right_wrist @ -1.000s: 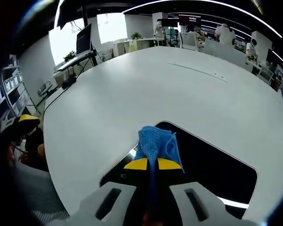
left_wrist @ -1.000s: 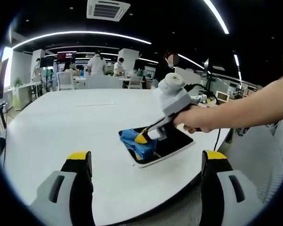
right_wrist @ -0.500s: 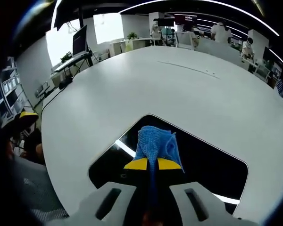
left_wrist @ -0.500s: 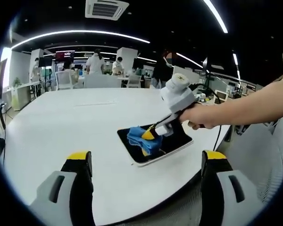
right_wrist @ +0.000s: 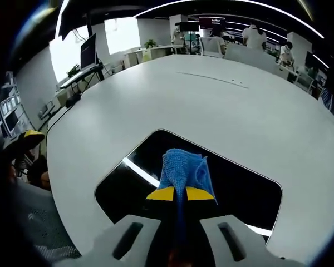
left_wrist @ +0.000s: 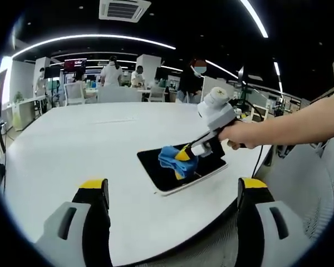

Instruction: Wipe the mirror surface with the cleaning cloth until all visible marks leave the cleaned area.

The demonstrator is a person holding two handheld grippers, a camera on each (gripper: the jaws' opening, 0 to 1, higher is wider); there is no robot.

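Right gripper view: fingers (right_wrist: 180, 194) clamp cloth (right_wrist: 183, 169), now mid-mirror (right_wrist: 122, 186); left gripper's (left_wrist: 172, 192) fingers gape.

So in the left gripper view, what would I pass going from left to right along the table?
Bare white table → dark mirror → blue cloth → right gripper pinching it → the person's hand.

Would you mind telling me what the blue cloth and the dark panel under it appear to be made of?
The cloth looks like microfibre or a similar woven fabric: soft folds and a fine, matte, grid-like texture. The mirror looks like glossy glass, dark and smooth, reflecting a bright ceiling light strip; its pale rim may be plastic, though that is unclear.
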